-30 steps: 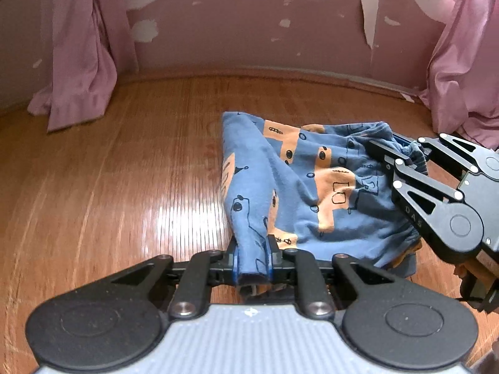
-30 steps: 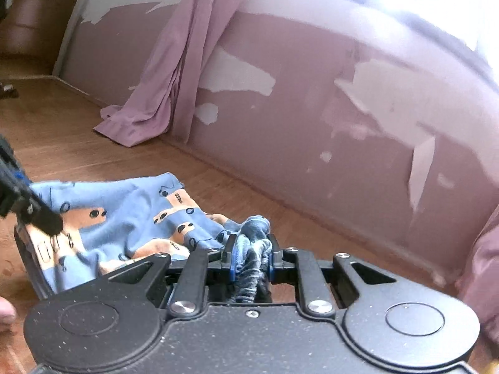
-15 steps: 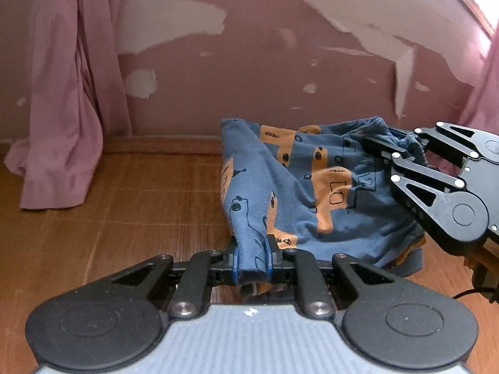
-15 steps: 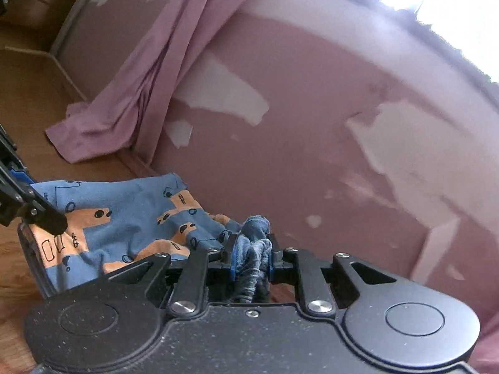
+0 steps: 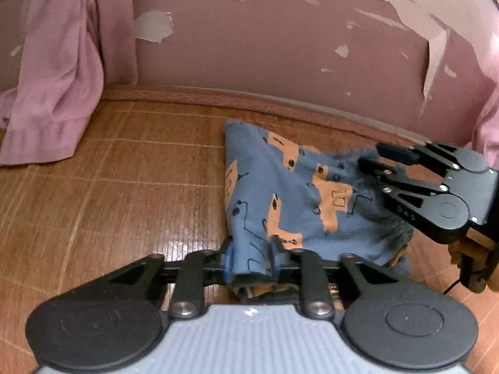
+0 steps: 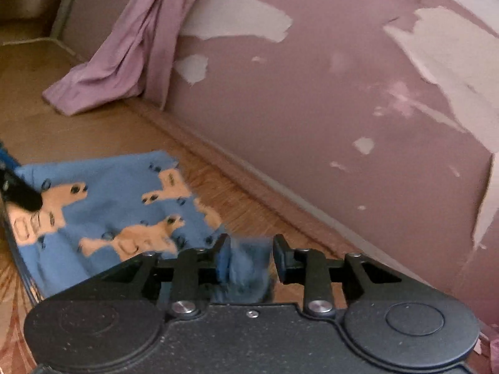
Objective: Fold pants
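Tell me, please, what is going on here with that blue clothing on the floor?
A person is folding blue pants with orange prints on a wooden floor, holding a gripper in each hand. The left gripper is shut on one edge of the cloth. The right gripper has bunched fabric between its fingers, but they stand apart, so that side looks released.

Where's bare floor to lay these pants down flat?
Bare floor runs left of the pants, out to the pink curtain. A narrow strip lies between pants and wall skirting. The right side is crowded by the right gripper.
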Demonstrator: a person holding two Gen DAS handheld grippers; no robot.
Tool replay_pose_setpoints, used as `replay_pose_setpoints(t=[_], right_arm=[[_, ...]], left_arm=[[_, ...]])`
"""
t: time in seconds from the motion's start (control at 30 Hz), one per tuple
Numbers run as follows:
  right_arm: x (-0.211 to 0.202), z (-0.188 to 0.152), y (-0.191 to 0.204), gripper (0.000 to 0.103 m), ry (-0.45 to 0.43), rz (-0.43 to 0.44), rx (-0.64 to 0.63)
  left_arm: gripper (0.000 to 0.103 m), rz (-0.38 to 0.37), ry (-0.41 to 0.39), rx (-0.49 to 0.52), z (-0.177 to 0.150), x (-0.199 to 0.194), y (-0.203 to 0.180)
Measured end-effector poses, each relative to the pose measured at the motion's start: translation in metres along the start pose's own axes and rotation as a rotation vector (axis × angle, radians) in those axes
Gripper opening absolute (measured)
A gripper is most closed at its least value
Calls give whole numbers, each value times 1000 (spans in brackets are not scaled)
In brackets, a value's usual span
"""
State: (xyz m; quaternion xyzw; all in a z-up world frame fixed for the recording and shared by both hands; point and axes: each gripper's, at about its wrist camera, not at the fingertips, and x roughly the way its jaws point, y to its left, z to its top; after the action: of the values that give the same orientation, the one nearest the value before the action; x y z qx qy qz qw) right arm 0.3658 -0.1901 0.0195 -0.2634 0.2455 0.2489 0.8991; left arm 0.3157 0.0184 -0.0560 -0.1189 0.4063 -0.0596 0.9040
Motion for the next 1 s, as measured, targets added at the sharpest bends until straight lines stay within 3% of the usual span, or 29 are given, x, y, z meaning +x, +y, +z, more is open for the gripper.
replay_pose_setpoints(t=[0.1,0.17,0.37,0.53,0.67,1.0], right_arm=[[-22,8,-6,45,-21,-30,54],[-41,14,-10,64,-43,-53,118],[-126,23,-3,99,-142,-96,323],[-190,19,18,102,-189,-136,410],[-229,5,35,102,-204,-145,479],[-271,-29,72,102,-175,-166,544]], left_arm=[[55,-6,-21,-19,2,-13,2],[74,-3,-54,-25,2,-28,2],[101,34,-177,-2,-4,-86,-10],[103,78,-258,68,-19,-132,-28],[103,83,-299,59,-36,-158,-36],[103,97,-300,103,-83,-178,-41]])
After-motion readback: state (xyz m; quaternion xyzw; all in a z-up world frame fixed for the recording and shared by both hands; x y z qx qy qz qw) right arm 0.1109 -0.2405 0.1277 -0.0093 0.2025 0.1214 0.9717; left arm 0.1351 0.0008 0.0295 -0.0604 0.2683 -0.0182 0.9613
